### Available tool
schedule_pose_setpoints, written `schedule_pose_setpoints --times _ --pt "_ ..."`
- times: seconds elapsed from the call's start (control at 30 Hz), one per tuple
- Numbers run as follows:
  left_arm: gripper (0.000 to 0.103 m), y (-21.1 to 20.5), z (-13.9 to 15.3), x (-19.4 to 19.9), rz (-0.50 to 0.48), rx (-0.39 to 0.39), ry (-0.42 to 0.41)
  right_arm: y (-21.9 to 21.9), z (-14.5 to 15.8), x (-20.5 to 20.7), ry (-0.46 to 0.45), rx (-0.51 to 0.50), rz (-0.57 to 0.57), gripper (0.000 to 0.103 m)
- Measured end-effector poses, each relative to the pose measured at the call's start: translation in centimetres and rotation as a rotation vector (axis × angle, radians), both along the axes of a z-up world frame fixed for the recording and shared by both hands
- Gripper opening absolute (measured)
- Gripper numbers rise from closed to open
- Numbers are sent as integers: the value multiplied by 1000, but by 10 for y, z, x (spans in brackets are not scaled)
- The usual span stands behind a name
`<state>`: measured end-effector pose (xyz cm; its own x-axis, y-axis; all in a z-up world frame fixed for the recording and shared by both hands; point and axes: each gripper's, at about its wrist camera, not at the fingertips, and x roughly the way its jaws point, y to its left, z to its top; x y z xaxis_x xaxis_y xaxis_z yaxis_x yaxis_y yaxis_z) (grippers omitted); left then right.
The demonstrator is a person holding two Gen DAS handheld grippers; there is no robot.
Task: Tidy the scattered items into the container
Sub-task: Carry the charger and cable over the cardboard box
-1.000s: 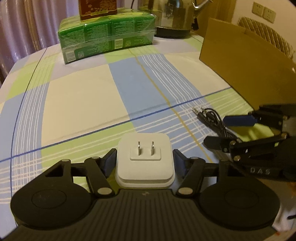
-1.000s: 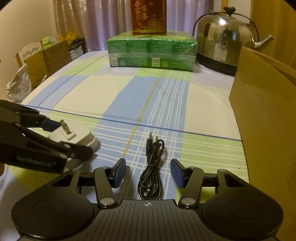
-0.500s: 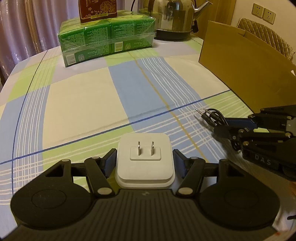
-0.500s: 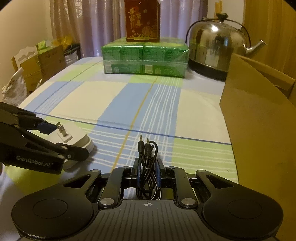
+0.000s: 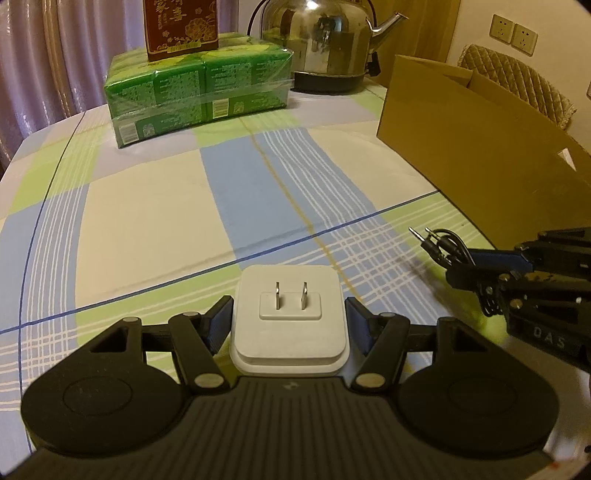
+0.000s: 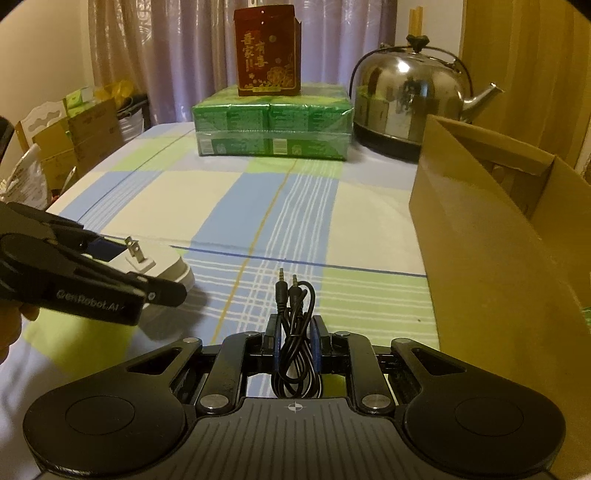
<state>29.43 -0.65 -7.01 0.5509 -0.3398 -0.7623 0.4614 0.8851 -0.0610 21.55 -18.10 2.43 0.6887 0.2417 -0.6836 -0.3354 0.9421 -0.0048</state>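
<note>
From my left wrist camera, the left tool frames a white, rounded-square plastic charger, its two flat metal prongs pointing forward; the blue-padded fingers sit at its sides, grasping it over the checked cloth of the worktop. To the right, the right tool shows side-on, black and angular, with a coiled black audio cable pinched in it, two slim metal jacks sticking out. Beyond stands the brown cardboard box, matte and open-topped, on the worktop's right side. At the far end sit a shrink-wrapped green pack, a dark red carton on top of it, and a polished steel kettle.

From my right wrist camera, the right tool is clenched on the audio cable: the glossy black loops are squeezed between the narrow blue pads, jacks upright ahead of them. At left, the left tool appears in profile, holding the charger just above the cloth, prongs tilted upward. The cardboard box rises close on the right, its inner flap visible near the top edge. The green pack, red carton and mirror-bright kettle line the far end of the worktop, before pleated curtains.
</note>
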Motion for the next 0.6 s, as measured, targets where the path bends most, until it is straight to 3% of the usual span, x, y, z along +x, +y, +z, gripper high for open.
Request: schedule_pose_setpoints --times 0.23,0.6 --pt "60 -12 11 -14 14 -42 -6 -6 22 -14 -28 -2 -6 13" --pt "60 -65 59 -74 -56 -127 -69 -63 96 -36 -158 53 -93 13"
